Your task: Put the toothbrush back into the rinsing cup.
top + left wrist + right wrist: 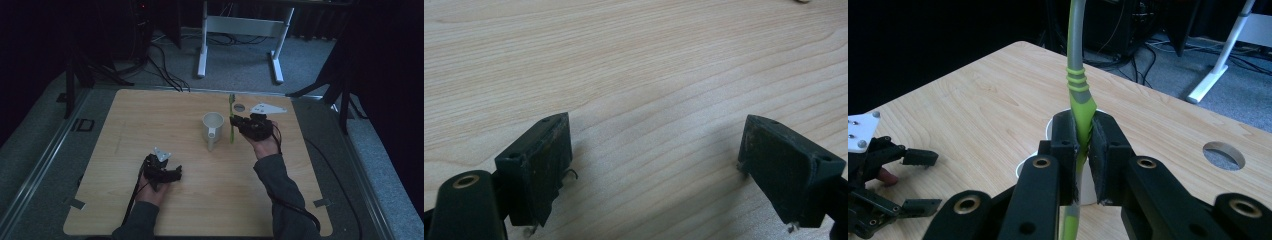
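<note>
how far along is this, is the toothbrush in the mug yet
Not yet. Done: the right hand-held gripper has the green toothbrush clamped between its jaws and lifted. In hand: in the high view the brush sits just right of the white mug, not inside it. Left, judging by the setup: move it over the rim and let go. The left hand-held gripper is open over bare table.

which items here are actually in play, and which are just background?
In play:
- green toothbrush, clamped in the right gripper
- white mug, beside the toothbrush
- left gripper, open over bare table

Background:
- round hole in the tabletop
- white desk frame and floor cables beyond the table
</note>
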Action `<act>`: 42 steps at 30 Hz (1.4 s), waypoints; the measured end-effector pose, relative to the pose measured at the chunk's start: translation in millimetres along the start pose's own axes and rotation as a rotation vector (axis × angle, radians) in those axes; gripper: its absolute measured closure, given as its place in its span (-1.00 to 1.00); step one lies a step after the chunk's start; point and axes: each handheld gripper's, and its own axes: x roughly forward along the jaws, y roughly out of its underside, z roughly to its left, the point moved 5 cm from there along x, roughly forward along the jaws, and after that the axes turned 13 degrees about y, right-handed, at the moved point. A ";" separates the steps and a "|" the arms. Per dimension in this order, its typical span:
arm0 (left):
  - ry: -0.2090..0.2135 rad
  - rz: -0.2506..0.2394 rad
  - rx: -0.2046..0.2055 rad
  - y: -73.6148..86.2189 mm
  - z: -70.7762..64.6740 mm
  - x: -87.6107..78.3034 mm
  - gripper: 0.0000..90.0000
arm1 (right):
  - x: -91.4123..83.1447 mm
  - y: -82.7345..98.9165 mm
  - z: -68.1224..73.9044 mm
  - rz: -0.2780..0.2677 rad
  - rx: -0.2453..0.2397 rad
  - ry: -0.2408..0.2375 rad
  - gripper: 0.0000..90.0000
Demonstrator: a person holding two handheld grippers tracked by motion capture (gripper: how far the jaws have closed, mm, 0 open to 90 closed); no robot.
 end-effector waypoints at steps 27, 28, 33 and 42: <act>-0.001 -0.001 0.000 0.0 0.0 0.1 -0.68 | 5.1 -6.2 5.0 -0.031 0.028 0.013 0.81; -0.001 -0.002 0.000 0.0 0.0 0.1 -0.68 | 5.3 -6.4 5.3 -0.032 0.029 0.013 0.81; -0.001 -0.001 0.000 0.0 0.0 0.1 -0.68 | 5.7 -7.5 6.5 -0.038 0.030 0.016 0.81; -0.001 0.001 0.001 0.0 0.1 0.0 -0.68 | 5.8 -11.2 7.6 -0.050 0.033 0.024 0.81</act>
